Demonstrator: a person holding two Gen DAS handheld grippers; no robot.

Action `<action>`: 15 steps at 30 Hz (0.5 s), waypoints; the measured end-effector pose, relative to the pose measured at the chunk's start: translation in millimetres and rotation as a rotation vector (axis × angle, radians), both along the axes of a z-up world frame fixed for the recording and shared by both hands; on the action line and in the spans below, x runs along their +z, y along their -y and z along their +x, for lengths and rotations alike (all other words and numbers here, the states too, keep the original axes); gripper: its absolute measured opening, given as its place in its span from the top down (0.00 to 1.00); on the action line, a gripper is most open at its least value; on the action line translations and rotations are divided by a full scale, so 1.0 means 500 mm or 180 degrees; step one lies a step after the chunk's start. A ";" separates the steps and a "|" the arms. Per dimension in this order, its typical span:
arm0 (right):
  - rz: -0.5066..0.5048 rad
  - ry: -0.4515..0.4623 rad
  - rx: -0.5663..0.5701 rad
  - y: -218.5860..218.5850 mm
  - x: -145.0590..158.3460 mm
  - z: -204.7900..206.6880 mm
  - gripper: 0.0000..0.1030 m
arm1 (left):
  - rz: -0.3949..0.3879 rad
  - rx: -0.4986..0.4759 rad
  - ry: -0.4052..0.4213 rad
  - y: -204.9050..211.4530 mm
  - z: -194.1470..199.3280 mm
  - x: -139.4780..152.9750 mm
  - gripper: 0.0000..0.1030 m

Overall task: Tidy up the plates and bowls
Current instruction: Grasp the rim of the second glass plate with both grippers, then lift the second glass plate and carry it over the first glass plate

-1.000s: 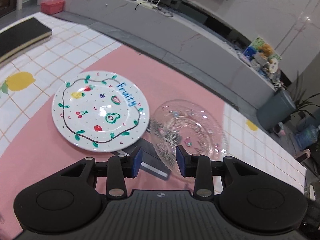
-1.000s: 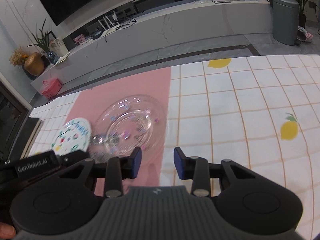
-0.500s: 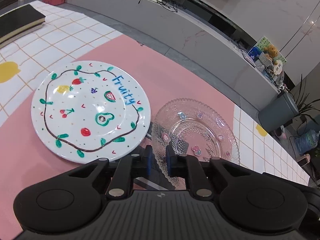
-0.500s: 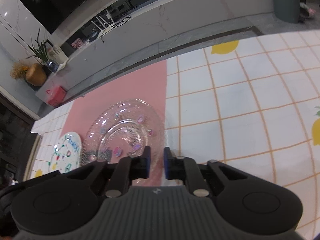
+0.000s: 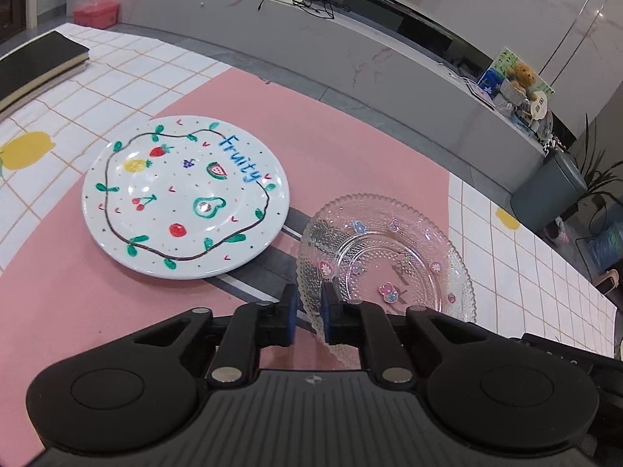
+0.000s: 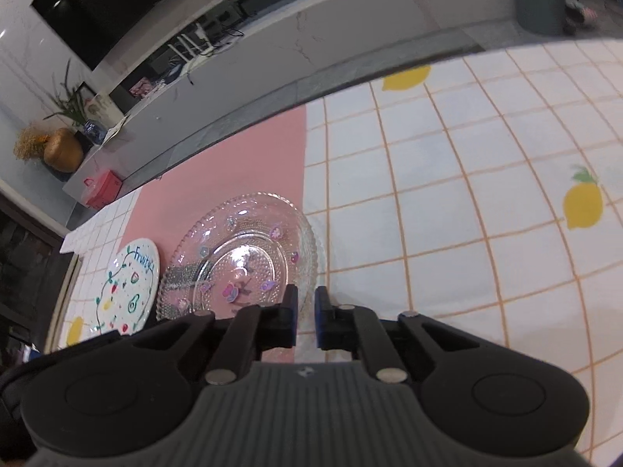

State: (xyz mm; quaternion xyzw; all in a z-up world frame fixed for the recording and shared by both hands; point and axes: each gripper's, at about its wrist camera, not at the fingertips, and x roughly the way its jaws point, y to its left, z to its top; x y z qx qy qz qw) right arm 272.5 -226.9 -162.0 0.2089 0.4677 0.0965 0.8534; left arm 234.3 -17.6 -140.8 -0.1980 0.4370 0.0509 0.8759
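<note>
A clear glass plate [image 5: 389,257] with small coloured stickers sits on the pink mat [image 5: 97,311], right of a white plate [image 5: 183,194] painted with fruit and the word "Fruity". My left gripper [image 5: 309,307] is shut on the glass plate's near-left rim, which runs between the blue pads. In the right wrist view the glass plate [image 6: 249,257] lies left of centre with the white plate [image 6: 132,284] beyond it. My right gripper [image 6: 306,303] has that plate's near-right rim between its pads; its jaws are opening slightly but still pinch the rim.
A grey and white flat object [image 5: 264,276] lies under both plates. A black book [image 5: 35,66] rests at the far left of the checked lemon tablecloth [image 6: 447,202]. The table's far edge [image 5: 350,105] drops to the floor.
Both grippers' jaws went from wide apart to nearly together around the glass plate's rim. The plates look closer in both views.
</note>
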 end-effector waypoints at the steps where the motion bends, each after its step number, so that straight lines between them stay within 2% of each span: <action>1: 0.0002 0.0018 0.0010 0.001 0.002 0.005 0.84 | -0.0038 0.0036 0.0022 -0.004 0.003 -0.003 0.82; 3: 0.0028 0.0073 -0.0026 0.006 0.005 0.014 0.76 | -0.0074 0.0109 0.0079 -0.012 0.010 -0.009 0.76; 8: 0.0078 0.0061 -0.0075 0.014 -0.011 0.044 0.76 | -0.0140 0.0169 0.0192 -0.025 0.028 -0.016 0.76; 10: 0.0163 0.0052 -0.0088 0.017 -0.022 0.047 0.80 | -0.0197 0.0175 0.0200 -0.030 0.032 -0.020 0.76; 12: 0.0220 0.0044 -0.0065 0.016 -0.027 0.049 0.88 | -0.0236 0.0177 0.0207 -0.033 0.032 -0.023 0.84; 15: 0.0223 0.0047 -0.0095 0.017 -0.028 0.047 0.92 | -0.0240 0.0176 0.0217 -0.033 0.031 -0.023 0.86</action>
